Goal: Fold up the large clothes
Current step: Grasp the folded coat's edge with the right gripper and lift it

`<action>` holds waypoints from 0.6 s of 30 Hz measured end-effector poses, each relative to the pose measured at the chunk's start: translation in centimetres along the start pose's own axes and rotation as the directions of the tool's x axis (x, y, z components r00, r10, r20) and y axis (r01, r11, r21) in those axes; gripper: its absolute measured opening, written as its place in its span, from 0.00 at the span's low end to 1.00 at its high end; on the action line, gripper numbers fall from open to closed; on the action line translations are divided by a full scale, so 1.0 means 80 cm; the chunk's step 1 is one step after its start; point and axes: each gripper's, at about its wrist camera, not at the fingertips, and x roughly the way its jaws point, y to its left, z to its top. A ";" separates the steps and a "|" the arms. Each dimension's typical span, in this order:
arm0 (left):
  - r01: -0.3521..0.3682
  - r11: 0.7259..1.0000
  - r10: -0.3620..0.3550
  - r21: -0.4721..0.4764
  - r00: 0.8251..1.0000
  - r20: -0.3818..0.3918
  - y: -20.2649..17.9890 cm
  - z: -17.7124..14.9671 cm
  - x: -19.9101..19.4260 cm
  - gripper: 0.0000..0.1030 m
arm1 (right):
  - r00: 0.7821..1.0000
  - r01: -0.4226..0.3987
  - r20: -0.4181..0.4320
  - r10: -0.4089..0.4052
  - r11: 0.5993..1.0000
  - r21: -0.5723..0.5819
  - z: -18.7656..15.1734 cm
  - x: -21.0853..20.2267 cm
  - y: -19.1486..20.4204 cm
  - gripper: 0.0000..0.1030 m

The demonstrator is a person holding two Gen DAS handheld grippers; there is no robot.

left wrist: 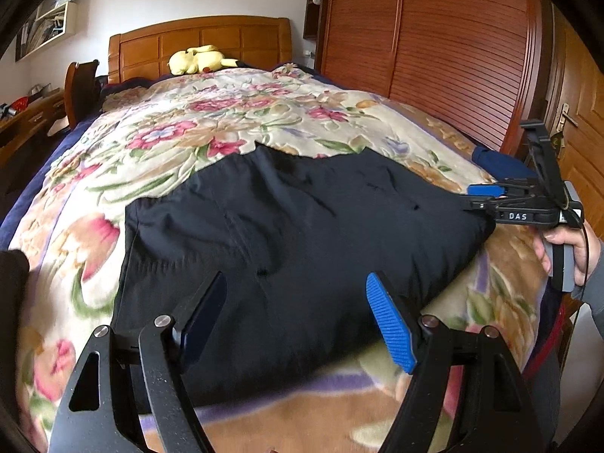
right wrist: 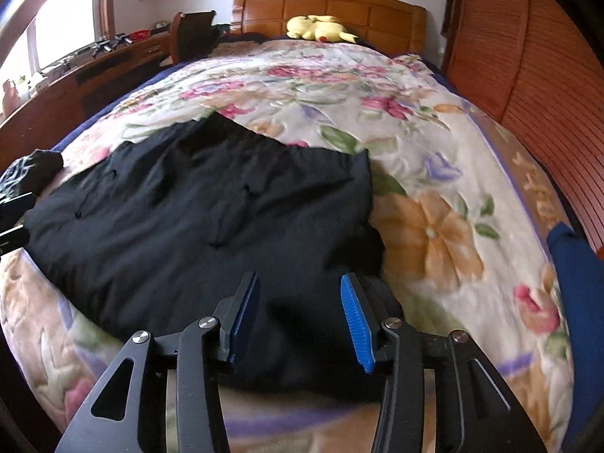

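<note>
A large black garment (left wrist: 294,226) lies spread flat on the flowered bedspread (left wrist: 196,120); it also shows in the right wrist view (right wrist: 196,219). My left gripper (left wrist: 296,313) is open and empty, its blue-padded fingers just above the garment's near edge. My right gripper (right wrist: 300,313) is open and empty over the garment's near right corner. In the left wrist view the right gripper (left wrist: 483,198) shows at the garment's right corner, held by a hand. The left gripper's fingertips (right wrist: 15,204) show at the left edge of the right wrist view.
A yellow plush toy (left wrist: 200,59) lies by the wooden headboard (left wrist: 200,43). A wooden wardrobe (left wrist: 434,45) stands along the right side. A desk and chair (right wrist: 188,34) stand left of the bed. A blue cloth (right wrist: 577,283) lies at the bed's right edge.
</note>
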 end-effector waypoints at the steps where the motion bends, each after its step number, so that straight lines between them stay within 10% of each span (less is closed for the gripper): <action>1: -0.003 1.000 0.003 -0.006 1.000 -0.002 0.002 -0.005 -0.002 0.75 | 1.000 -0.001 -0.005 0.001 1.000 0.011 -0.005 -0.001 -0.006 0.45; 18: -0.059 0.996 0.054 -0.061 0.995 -0.082 0.042 -0.052 0.006 0.75 | 0.995 0.073 -0.075 -0.063 0.988 0.139 -0.048 0.041 -0.011 0.68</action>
